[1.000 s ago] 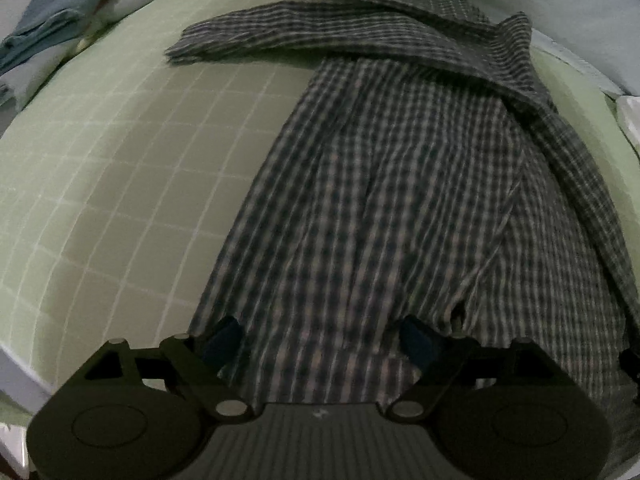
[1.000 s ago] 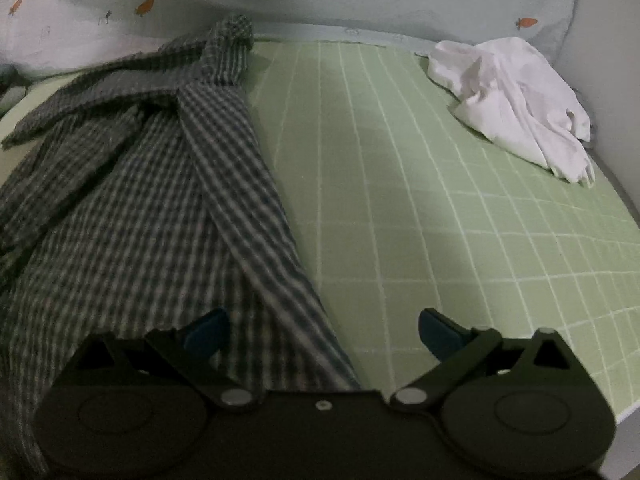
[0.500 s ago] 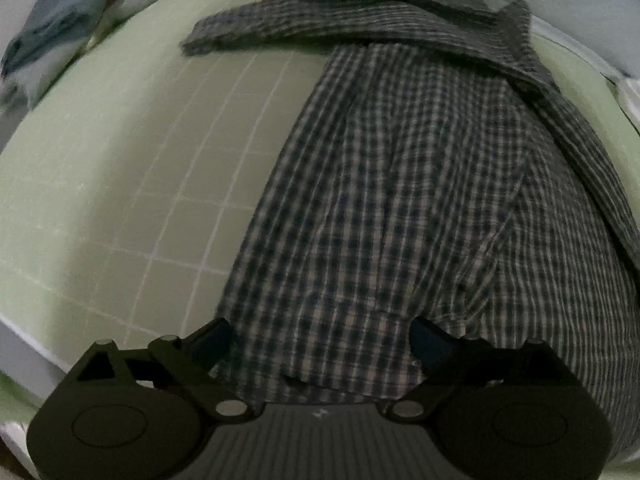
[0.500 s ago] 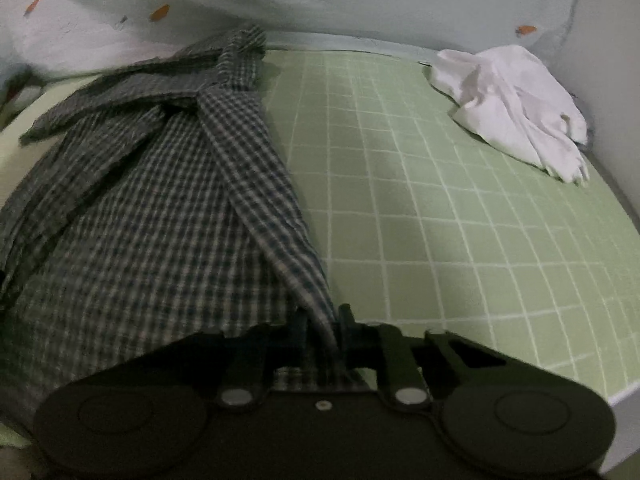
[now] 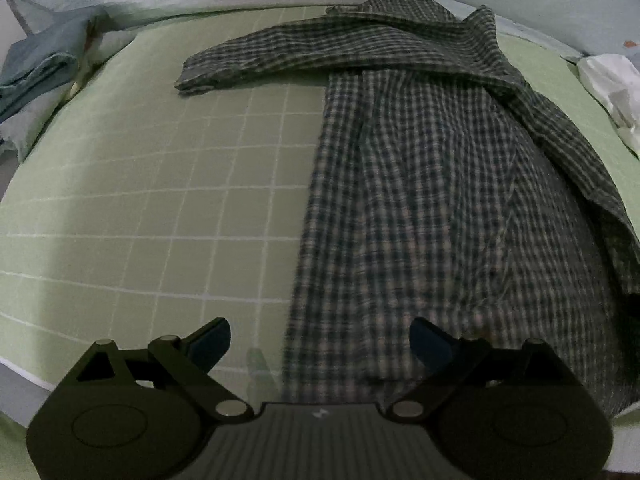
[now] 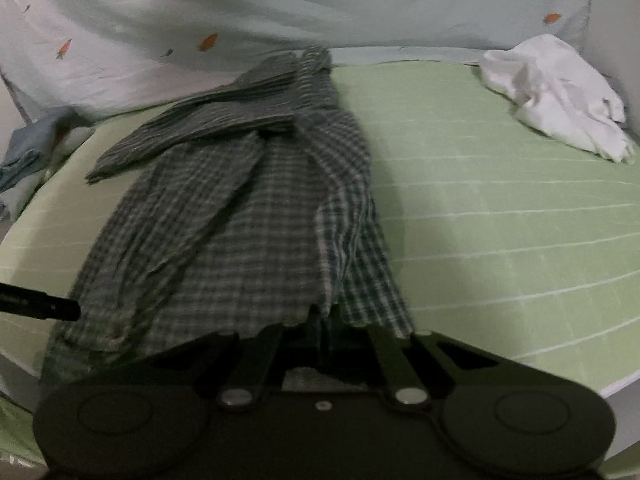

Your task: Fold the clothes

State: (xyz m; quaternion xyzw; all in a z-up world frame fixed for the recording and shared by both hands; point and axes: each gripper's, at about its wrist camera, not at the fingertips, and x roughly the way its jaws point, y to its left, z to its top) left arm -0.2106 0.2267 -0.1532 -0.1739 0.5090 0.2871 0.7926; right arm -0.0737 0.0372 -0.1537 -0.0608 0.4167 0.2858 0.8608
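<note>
Green sheeting with a grid of thin white lines covered the bed [image 5: 140,208], which filled most of both wrist views, and a pale blue quilt [image 6: 360,4] printed with small orange shapes was bunched along its far edge. On the sheet lay a dark checked shirt [image 5: 420,200], spread lengthwise with one sleeve stretched sideways near the far edge. A crumpled white garment [image 6: 556,96] sat well apart in the far right corner, and a folded blue-grey cloth [image 5: 36,72] lay at the far left. The right gripper [image 6: 320,320] had its fingers closed tight on the shirt's near right edge, with the fabric bunching up into them. The left gripper [image 5: 320,340] had its fingers spread wide apart over the shirt's near left hem, pinching nothing.
</note>
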